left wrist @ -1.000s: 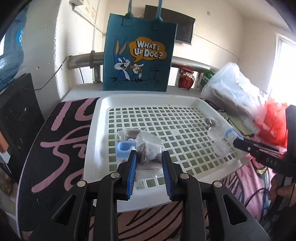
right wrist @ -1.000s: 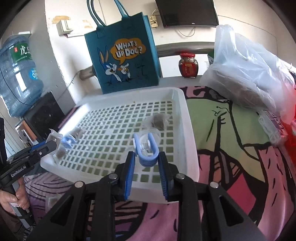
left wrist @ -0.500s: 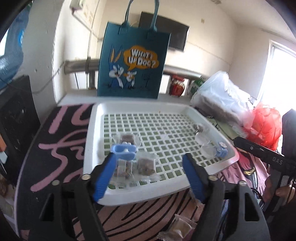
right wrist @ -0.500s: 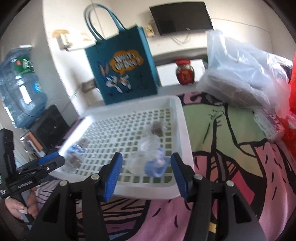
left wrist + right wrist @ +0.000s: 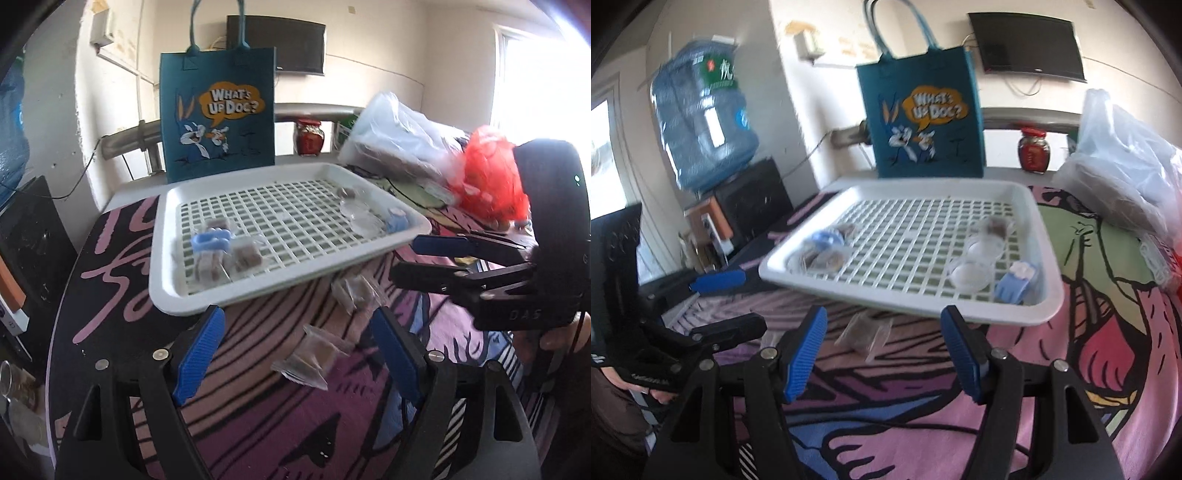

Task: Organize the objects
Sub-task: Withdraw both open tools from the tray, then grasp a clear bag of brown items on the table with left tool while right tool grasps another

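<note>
Both tools were spread wide and empty: the left tool (image 5: 295, 350) hung over a clear packet (image 5: 312, 356), the right tool (image 5: 882, 350) short of the white tray (image 5: 1049, 295).

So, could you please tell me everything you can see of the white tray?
The white tray is a shallow rectangular plastic basket with a raised smooth rim, rounded corners and a square-grid slotted floor. It lies flat on the patterned cloth, in front of the teal tote bag. Inside lie two clipped bundles of small clear packets, one near each front corner, each with a light blue clip. Neither gripper touches it.
</note>
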`<state>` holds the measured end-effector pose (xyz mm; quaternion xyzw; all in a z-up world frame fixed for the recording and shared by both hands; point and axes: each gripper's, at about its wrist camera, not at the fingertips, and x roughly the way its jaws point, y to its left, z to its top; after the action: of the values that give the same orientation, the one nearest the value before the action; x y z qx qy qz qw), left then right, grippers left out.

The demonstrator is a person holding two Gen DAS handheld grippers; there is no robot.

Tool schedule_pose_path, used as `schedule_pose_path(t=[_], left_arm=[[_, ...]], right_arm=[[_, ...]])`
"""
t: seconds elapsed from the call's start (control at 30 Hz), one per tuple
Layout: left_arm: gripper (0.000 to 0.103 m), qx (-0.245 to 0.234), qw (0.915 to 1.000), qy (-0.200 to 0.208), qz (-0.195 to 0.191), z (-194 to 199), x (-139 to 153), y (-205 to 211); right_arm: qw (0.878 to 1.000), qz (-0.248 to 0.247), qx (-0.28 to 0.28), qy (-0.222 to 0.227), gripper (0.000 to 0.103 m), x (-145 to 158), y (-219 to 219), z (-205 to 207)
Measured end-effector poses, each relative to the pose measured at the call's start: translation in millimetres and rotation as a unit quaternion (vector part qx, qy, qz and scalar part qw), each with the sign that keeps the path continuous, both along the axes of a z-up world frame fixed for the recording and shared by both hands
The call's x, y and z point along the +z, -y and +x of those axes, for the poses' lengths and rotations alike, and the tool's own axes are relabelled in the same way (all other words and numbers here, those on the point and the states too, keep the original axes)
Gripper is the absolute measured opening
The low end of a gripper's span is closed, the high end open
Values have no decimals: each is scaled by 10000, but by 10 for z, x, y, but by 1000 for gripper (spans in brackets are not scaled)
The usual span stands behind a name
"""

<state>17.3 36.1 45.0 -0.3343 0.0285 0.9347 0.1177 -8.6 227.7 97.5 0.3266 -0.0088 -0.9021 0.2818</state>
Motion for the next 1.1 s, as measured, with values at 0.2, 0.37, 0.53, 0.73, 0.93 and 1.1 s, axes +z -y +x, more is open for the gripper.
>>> schedule_pose_path(t=[0.2,0.37,0.53,0.73,0.93,1.1], left_arm=[[82,-98,9994,287,-164,-37,-134,-98],[82,-144,9987,429,-248,-65,-190,-141],[58,-190,9978,588,-258,-102,-234,-146],[33,-277,9945,1012,-57,-181,-340,-109],[27,-239,9966,780,67,-112,-278,-68],[24,-11,9982,521,300,-73,-200,53]], right_arm=[[9988,373,193,243,64,-147,155,-53],[9982,374,207,427,64,-200,202,-97],[9962,407,295,712,63,-262,323,-218],[9935,622,303,906,39,-341,442,-322],[9950,521,279,806,27,-310,389,-253],[9984,382,34,427,27,-194,197,-52]])
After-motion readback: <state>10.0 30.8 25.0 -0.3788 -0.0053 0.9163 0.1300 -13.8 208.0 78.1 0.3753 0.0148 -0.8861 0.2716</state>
